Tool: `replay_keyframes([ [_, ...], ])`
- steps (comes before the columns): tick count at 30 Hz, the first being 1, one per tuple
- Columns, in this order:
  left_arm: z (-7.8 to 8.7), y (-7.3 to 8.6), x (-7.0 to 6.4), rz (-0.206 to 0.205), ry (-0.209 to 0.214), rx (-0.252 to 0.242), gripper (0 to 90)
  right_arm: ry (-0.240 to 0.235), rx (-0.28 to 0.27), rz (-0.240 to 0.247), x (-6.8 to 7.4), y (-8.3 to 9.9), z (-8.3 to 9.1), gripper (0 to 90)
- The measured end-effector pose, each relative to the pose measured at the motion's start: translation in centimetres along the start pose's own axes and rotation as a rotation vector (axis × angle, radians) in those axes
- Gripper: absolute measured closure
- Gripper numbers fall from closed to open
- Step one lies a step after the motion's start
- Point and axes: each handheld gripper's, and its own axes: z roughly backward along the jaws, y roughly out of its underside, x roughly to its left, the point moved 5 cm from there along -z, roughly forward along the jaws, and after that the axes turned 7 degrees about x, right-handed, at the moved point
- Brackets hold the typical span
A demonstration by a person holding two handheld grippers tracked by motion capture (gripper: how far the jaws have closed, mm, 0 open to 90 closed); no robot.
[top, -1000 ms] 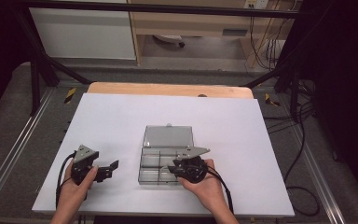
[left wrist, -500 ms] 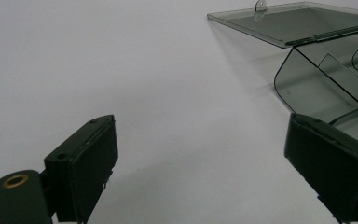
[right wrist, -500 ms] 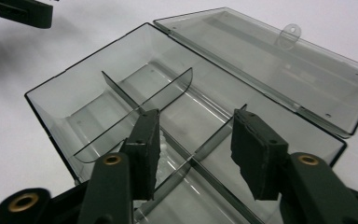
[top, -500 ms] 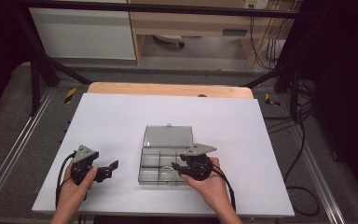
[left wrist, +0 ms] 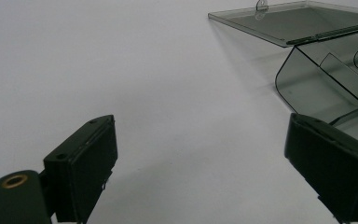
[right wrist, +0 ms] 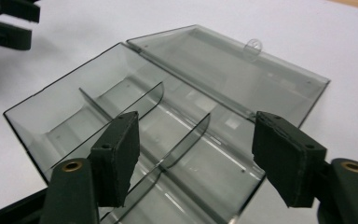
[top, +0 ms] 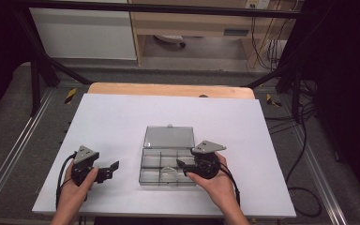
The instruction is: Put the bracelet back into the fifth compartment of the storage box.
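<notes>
A smoky clear plastic compartment box [top: 159,165] lies open near the table's front, its lid [top: 168,137] folded flat behind it. The compartments [right wrist: 121,107] look empty between curved dividers. My right gripper [top: 183,166] is at the box's right edge, open, its jaws held over the right-hand compartments with nothing between them [right wrist: 196,158]. My left gripper [top: 110,169] rests on the table to the left of the box, open, pointing toward it. In the left gripper view the jaws [left wrist: 205,163] stand wide apart, with the box's corner [left wrist: 326,84] and lid [left wrist: 298,21] ahead at right.
The white tabletop [top: 122,122] has bare room on the left, right and behind the box. A wooden edge [top: 168,89] borders its far side. Metal rails [top: 14,154] and cables [top: 304,154] flank the table.
My right gripper has shifted slightly to the right and farther from the front edge, along the box's right side. The left gripper has stayed put.
</notes>
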Motion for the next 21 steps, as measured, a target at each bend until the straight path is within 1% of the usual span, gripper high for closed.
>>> replay_keyframes([
  [5,0.0,0.0,0.0,0.001,-0.001,-0.001,9.5,0.021,-0.025,-0.028,-1.0,-0.1,0.7,26.3],
  [8,0.0,0.0,0.0,0.004,0.0,-0.001,9.4,0.029,-0.026,-0.057,-1.7,0.0,1.0,23.1],
  [12,0.0,0.0,0.0,0.002,-0.001,0.001,9.3,0.05,-0.043,-0.076,-2.3,0.0,1.3,18.2],
  [14,0.0,0.0,0.0,0.002,-0.001,0.0,9.3,0.062,-0.049,-0.082,-2.6,0.0,1.5,15.1],
  [16,0.0,0.0,0.0,0.001,-0.003,-0.001,9.3,0.06,-0.047,-0.078,-2.9,0.1,1.5,10.9],
  [18,0.1,0.0,0.0,0.001,-0.003,-0.004,9.3,0.069,-0.056,-0.073,-3.2,0.2,1.5,9.5],
  [21,0.1,0.0,-0.1,0.001,0.0,-0.006,9.3,0.079,-0.075,-0.086,-3.7,0.3,1.6,8.2],
])
